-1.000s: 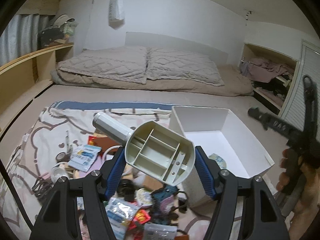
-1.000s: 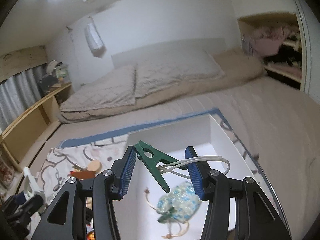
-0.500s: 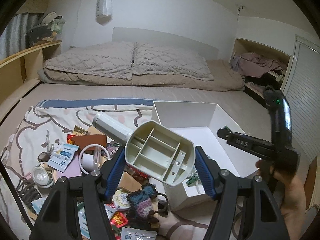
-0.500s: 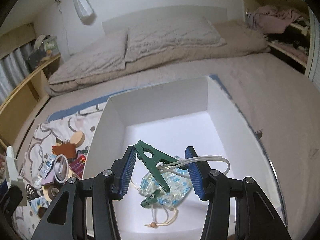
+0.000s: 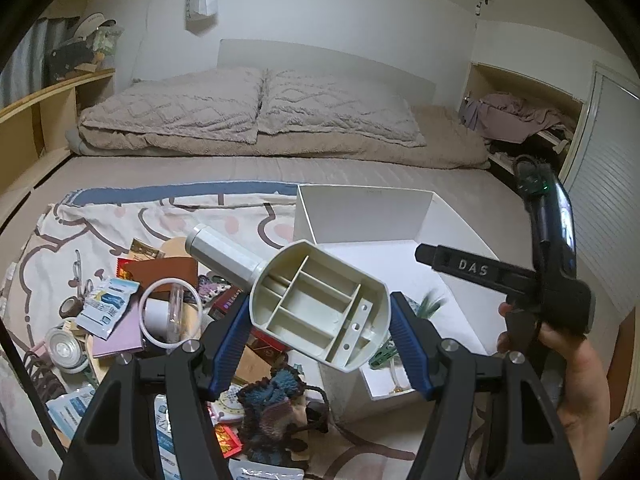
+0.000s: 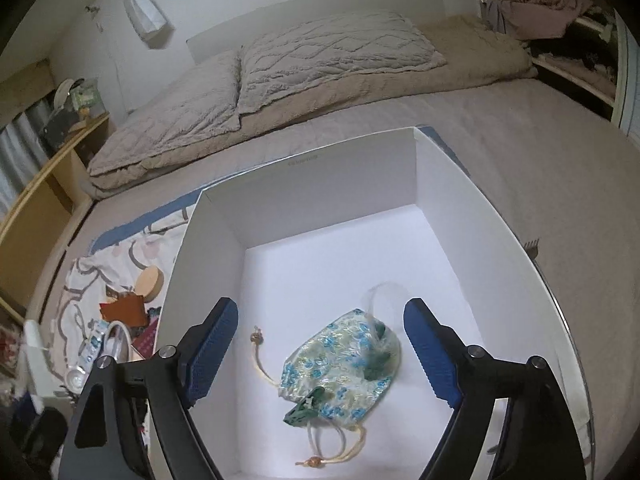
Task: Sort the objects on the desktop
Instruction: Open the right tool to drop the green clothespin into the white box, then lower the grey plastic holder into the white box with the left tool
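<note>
Box: white, square, smooth-walled cardboard box [image 6: 480,216]; your right gripper [image 6: 320,352] just opened, empty.
Scoop: ribbed cream plastic scoop-shaped part [image 5: 320,312], clamped in your left gripper [image 5: 320,340].

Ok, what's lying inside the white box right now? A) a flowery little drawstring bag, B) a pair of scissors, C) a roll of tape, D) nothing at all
A: a flowery drawstring pouch lies on the floor of the white box, with a green clothes peg at its edge.
</note>
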A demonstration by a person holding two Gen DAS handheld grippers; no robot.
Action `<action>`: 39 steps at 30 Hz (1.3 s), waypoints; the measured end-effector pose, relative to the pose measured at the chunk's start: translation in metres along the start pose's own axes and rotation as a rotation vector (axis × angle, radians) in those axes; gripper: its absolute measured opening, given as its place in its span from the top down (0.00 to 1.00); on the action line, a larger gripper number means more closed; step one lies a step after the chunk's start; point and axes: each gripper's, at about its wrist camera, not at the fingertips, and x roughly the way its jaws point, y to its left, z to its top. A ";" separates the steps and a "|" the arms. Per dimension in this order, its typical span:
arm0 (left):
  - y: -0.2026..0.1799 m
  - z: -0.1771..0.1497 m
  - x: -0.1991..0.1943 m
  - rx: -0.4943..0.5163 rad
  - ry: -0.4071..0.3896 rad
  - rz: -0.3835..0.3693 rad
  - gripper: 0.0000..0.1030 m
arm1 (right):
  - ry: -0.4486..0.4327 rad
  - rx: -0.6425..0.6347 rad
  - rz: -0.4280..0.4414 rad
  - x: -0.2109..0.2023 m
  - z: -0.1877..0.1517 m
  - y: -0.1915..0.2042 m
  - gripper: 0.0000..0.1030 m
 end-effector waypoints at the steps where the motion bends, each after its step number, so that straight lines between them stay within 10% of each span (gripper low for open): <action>1: -0.001 -0.001 0.002 0.000 0.004 0.001 0.35 | -0.003 0.007 0.006 -0.001 0.000 -0.001 0.18; 24: -0.050 0.018 0.049 0.050 0.072 -0.105 0.35 | -0.158 0.090 0.082 -0.062 -0.003 -0.034 0.00; 39: -0.084 0.026 0.106 0.109 0.252 -0.183 0.35 | -0.203 0.179 0.125 -0.077 -0.011 -0.055 0.00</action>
